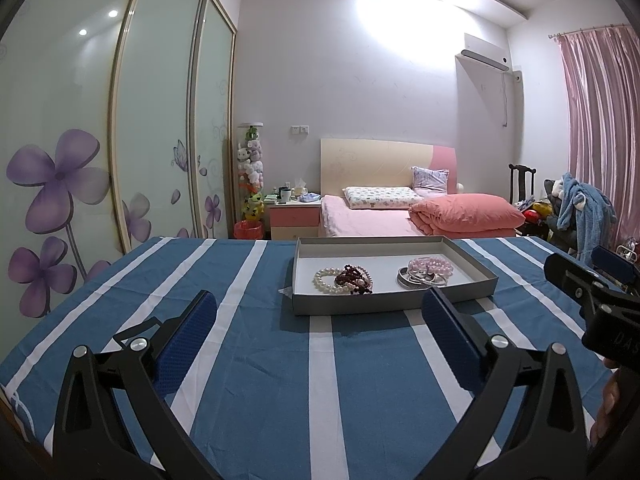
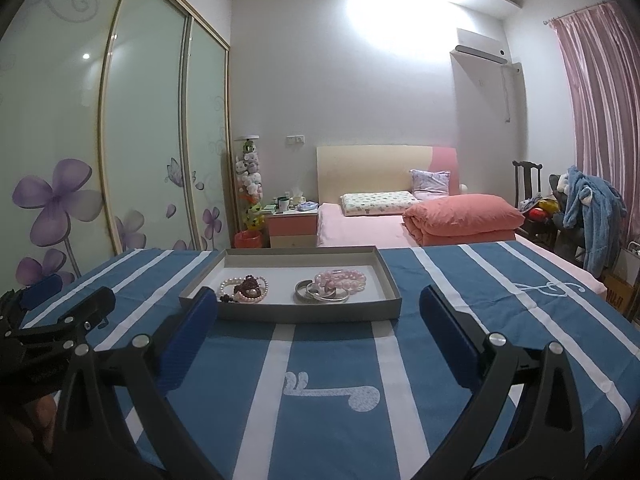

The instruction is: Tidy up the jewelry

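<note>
A shallow grey tray (image 1: 380, 306) (image 2: 288, 312) sits on a blue and white striped cloth. In its left half lie a white pearl bracelet (image 1: 326, 282) (image 2: 230, 285) and a dark red bead bracelet (image 1: 352, 278) (image 2: 250, 287), tangled together. In its right half lie silver bangles (image 1: 416, 280) (image 2: 320, 294) and a pink bead bracelet (image 1: 434, 266) (image 2: 344, 280). My left gripper (image 1: 320, 312) is open and empty, just short of the tray. My right gripper (image 2: 318, 312) is open and empty, at the tray's near wall. The right gripper shows at the right edge of the left wrist view (image 1: 588, 292).
The striped cloth (image 1: 256, 360) (image 2: 480, 280) covers the table. Beyond it stand a bed with a pink duvet (image 1: 464, 212), a bedside cabinet (image 1: 294, 220), a wardrobe with flower-printed doors (image 1: 80, 160) and a chair piled with clothes (image 2: 580, 204).
</note>
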The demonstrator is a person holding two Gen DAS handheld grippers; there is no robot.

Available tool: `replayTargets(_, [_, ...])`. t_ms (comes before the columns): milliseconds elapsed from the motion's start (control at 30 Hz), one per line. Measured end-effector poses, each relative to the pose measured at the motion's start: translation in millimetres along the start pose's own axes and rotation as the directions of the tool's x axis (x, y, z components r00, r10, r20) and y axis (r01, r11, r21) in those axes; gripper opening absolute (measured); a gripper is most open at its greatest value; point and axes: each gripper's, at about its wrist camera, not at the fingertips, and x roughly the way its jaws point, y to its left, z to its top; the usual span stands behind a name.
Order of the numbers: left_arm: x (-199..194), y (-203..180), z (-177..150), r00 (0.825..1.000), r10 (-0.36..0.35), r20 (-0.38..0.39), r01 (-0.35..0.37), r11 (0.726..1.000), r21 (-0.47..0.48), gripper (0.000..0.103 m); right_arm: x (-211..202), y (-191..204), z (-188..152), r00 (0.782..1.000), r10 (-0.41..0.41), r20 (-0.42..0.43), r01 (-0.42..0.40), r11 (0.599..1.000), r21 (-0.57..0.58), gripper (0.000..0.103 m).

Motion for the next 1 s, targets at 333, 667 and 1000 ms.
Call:
replayTargets(333, [-0.2,-0.2,-0.6,1.0,0.002,-0.001,-0.002,1.0,0.0,0.101,1.6,-1.2,-0.7,1.0,0.0,-0.004,0.0,1.0,0.002,0.099])
replayTargets(667, [-0.3,0.5,-1.8,1.0,0.003,-0.005,-0.003,1.0,-0.001,0.101,4.1,-2.3,-2.8,1.0,0.001,-0.014,-0.001,1.0,0.01,0.099])
replayTargets(1000, [2.1,-1.7,-4.6,1.0,0.004,-0.013,-0.004,1.0,-0.001,0.101,4.6,-2.3,-4.7,1.0,0.001,-0.017,-0.001,1.0,0.013,0.099])
